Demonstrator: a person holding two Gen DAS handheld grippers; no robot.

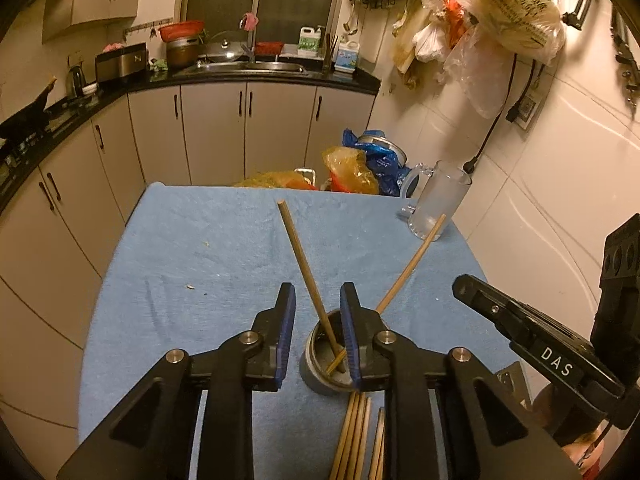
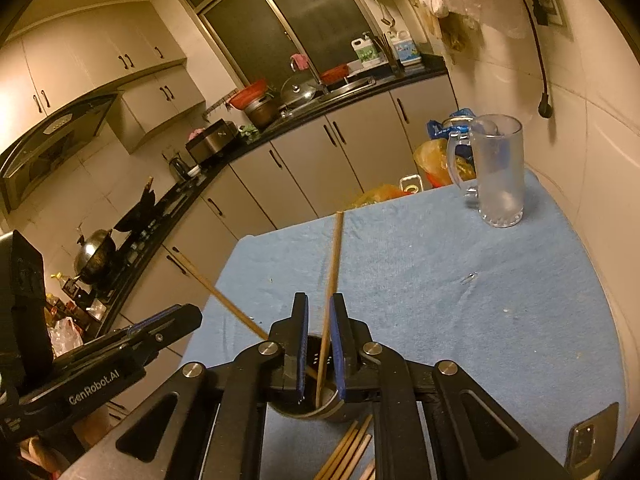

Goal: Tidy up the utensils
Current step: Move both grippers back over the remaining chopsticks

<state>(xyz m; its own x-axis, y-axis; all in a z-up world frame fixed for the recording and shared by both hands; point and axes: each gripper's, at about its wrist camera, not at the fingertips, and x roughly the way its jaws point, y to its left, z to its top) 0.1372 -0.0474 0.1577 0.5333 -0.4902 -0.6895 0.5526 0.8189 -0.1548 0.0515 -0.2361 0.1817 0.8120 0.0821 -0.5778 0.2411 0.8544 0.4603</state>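
You've got a blue-towelled tabletop [image 1: 208, 248] with a frosted glass mug [image 1: 438, 204] parked at the far right corner, well away from the action, so ignore that. The real business is the small metal holder [image 1: 320, 376] near your edge, with two chopsticks already leaning in it: one chopstick [image 1: 302, 268] tilting toward the far side and the other chopstick [image 1: 412, 264] slanting off toward the mug. Your left gripper [image 1: 318, 334] has its fingers released, straddling that first stick without pinching it. Your right gripper [image 2: 320, 346] sits right over the holder with a stick running up between its fingers; they're nearly closed but there looks to be a sliver of gap, so I honestly can't tell if it's gripped or let go. The loose chopsticks [image 1: 352, 436] lie on the towel just beside the holder, waiting their turn. Biggest risk, I reckon: that holder is small and light-looking, and both sticks lean hard, so if you pull either gripper back and clip a stick, you'll lever the whole thing over.
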